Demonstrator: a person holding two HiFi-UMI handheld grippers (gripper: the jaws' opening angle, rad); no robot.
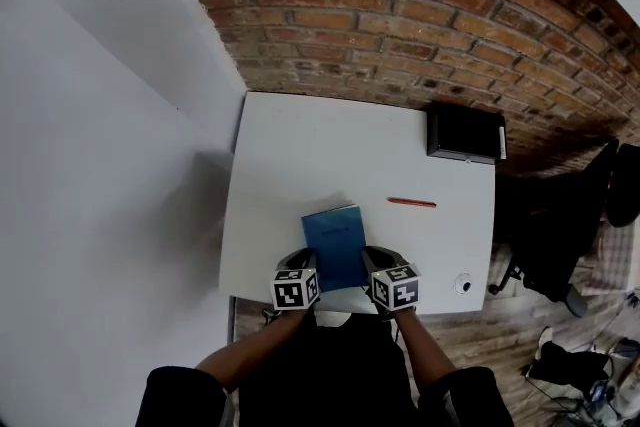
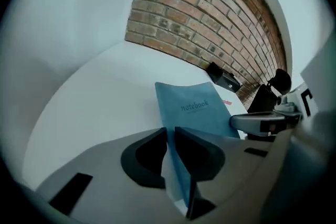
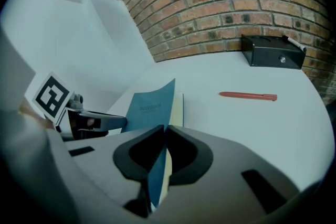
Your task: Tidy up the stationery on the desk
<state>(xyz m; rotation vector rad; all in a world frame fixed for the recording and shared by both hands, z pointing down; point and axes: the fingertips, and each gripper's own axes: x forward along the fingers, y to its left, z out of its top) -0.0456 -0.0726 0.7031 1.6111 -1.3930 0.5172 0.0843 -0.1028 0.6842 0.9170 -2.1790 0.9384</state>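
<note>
Nearly closed above the near edge of the white desk (image 1: pixel 300 145), the left gripper (image 1: pixel 310 262) and right gripper (image 1: pixel 370 261) each pinch a near corner of the thin blue paper notebook (image 1: pixel 335 243) between them. Uneven pulling could tear its cover or drop it.

The notebook (image 1: pixel 336 240) is hiding its near corners behind the left gripper (image 1: pixel 306 265) and the right gripper (image 1: pixel 374 265). A small round thing (image 1: pixel 462 283) on the desk (image 1: pixel 300 145) is showing too small to identify.

Matt-covered notebook (image 1: pixel 335 240) — smooth desk (image 1: pixel 290 145), rough brick wall (image 1: pixel 400 15)
</note>
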